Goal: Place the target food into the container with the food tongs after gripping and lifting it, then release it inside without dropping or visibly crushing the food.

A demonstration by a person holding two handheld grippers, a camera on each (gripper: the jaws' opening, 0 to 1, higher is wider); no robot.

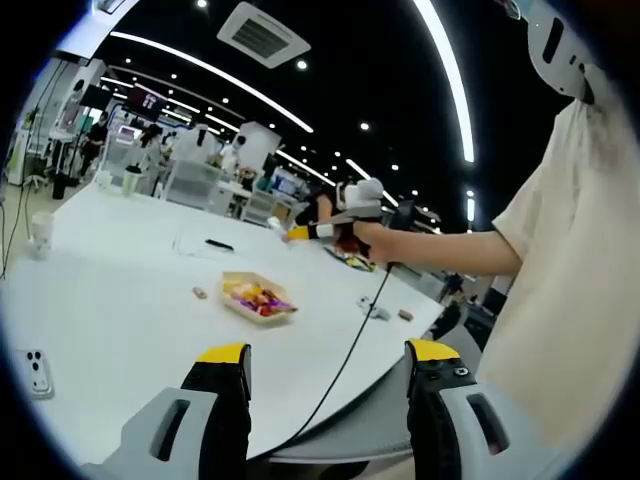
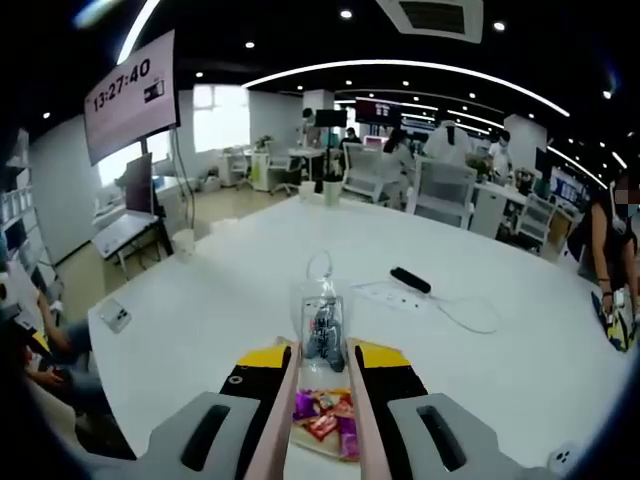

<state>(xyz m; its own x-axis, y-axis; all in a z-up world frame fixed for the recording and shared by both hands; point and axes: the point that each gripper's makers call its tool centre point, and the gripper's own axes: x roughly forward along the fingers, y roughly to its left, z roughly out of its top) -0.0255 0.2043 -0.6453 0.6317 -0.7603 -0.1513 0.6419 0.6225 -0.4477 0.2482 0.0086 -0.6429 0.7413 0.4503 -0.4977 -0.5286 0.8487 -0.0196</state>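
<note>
Office space stretches behind everything, with ceiling light strips, desks and seated people far off, and a large white table (image 1: 130,300) takes up the foreground of both views. On it sits a shallow tray (image 1: 258,298) of brightly wrapped sweets, well out from the table edge. In the left gripper view the left gripper (image 1: 328,372) hangs back near the table's near rim with its yellow-tipped jaws spread wide and nothing between them; the tray lies ahead of it and a little to the left, well apart. Across the table in that view the right gripper (image 1: 318,232) is held out on the person's arm. In the right gripper view the right gripper (image 2: 322,362) is closed on the food tongs (image 2: 322,400), whose two pale arms run forward along the jaws. At the tong tips a small clear packet (image 2: 322,325) with a dark item inside appears pinched, its long axis in line with the tongs. The tray (image 2: 325,420) lies directly beneath the tongs, just behind the tips, so the right hand is plainly nearer and the move likely calls for drawing back slightly and lowering.
</note>
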